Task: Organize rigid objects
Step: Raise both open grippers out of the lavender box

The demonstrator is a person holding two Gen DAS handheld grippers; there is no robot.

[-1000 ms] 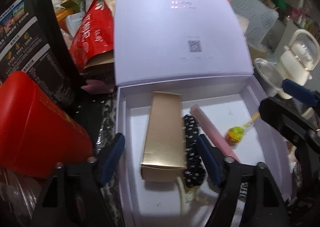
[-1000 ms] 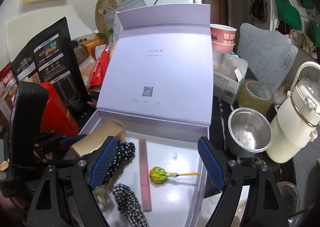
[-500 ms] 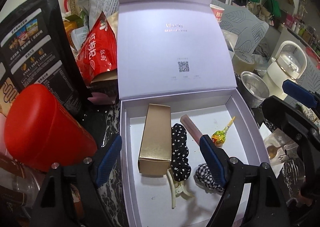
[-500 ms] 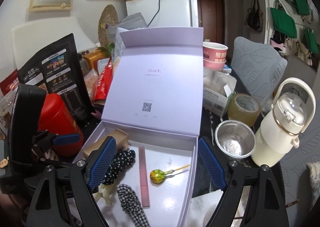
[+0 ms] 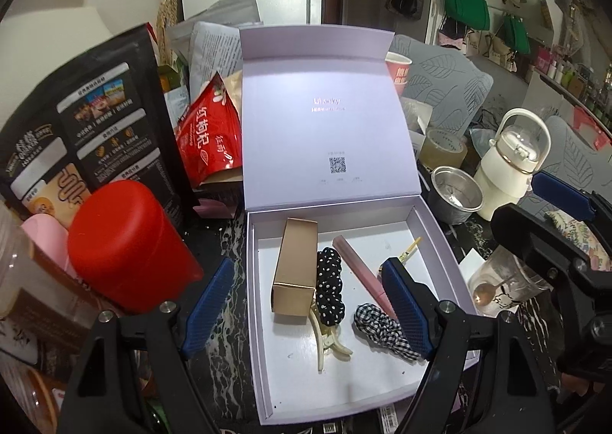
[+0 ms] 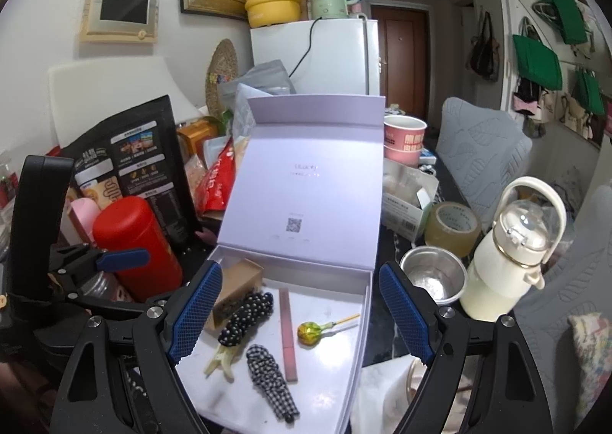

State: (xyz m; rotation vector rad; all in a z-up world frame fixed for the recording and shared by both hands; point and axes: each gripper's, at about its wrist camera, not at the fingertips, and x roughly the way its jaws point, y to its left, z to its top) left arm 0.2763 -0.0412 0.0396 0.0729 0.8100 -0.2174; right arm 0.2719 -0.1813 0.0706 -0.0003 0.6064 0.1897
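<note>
Both claws hanging over the open lilac box, holding nothing

The left gripper (image 5: 306,302) and right gripper (image 6: 300,313) are both spread wide with nothing between the pads. Inside the box (image 5: 432,221) (lid propped up behind it): a gold carton (image 5: 294,267) by the left wall, a polka-dot scrunchie (image 5: 329,285) touching it, a pink tube (image 5: 357,267), a checked scrunchie (image 6: 269,371), a cream hair claw (image 5: 325,336) and a lollipop (image 6: 310,332).

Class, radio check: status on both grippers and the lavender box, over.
Left gripper open, empty. Right gripper open, empty. Lavender box lid up, holding gold carton, scrunchies, pink tube, lollipop, hair claw. Nothing blocking the lid.
</note>
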